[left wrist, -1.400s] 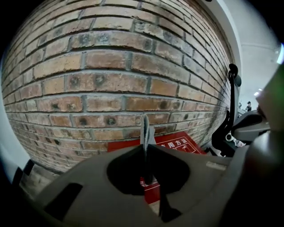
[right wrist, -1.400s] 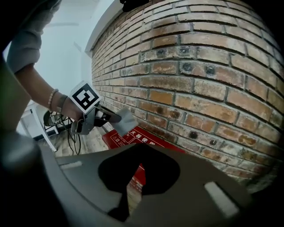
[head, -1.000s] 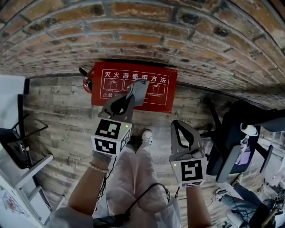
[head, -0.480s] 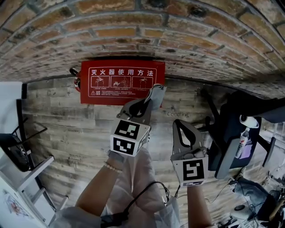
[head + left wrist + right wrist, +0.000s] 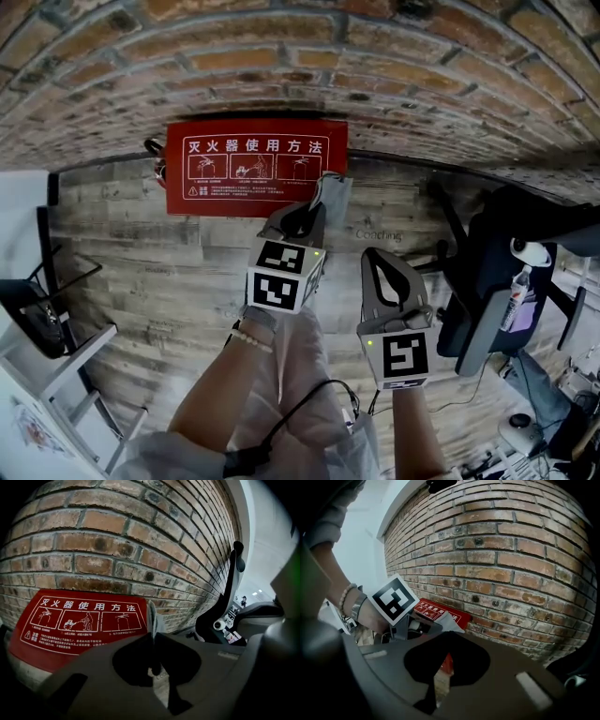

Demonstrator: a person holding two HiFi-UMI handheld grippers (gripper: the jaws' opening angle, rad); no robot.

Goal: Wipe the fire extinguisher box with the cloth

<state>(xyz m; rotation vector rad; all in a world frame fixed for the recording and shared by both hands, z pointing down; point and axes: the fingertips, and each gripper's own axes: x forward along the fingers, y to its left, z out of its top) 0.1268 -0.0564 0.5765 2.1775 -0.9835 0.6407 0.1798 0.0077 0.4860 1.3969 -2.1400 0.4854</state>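
Brick wall [image 5: 281, 56] is seen across the top of the head view, meeting a floor [image 5: 141, 253] of grey wooden planks. A red fire extinguisher box [image 5: 255, 166] printed with white characters and three small pictures is set on the floor against the foot of the wall. The left gripper [image 5: 309, 208] is held out towards the box's right end, and its jaws are pressed together on a grey cloth [image 5: 333, 192], which is pinched at the tips and sticks out beyond them. In the head view the cloth is seen at the box's right-hand corner nearest the person, partly over its edge; whether the box is touched by it cannot be told. In the left gripper view the cloth [image 5: 152, 616] is seen upright between the closed jaws of the left gripper [image 5: 152, 634], just beside the right edge of the box [image 5: 79, 620]. The right gripper [image 5: 375, 258] is held nearer the person and to the right, well apart from the box; in its own view the right gripper [image 5: 449, 633] is seen with its jaws closed on nothing, with the cloth [image 5: 449, 620] and the box [image 5: 440, 612] beyond. A dark office chair [image 5: 487, 272] is seen at the right.
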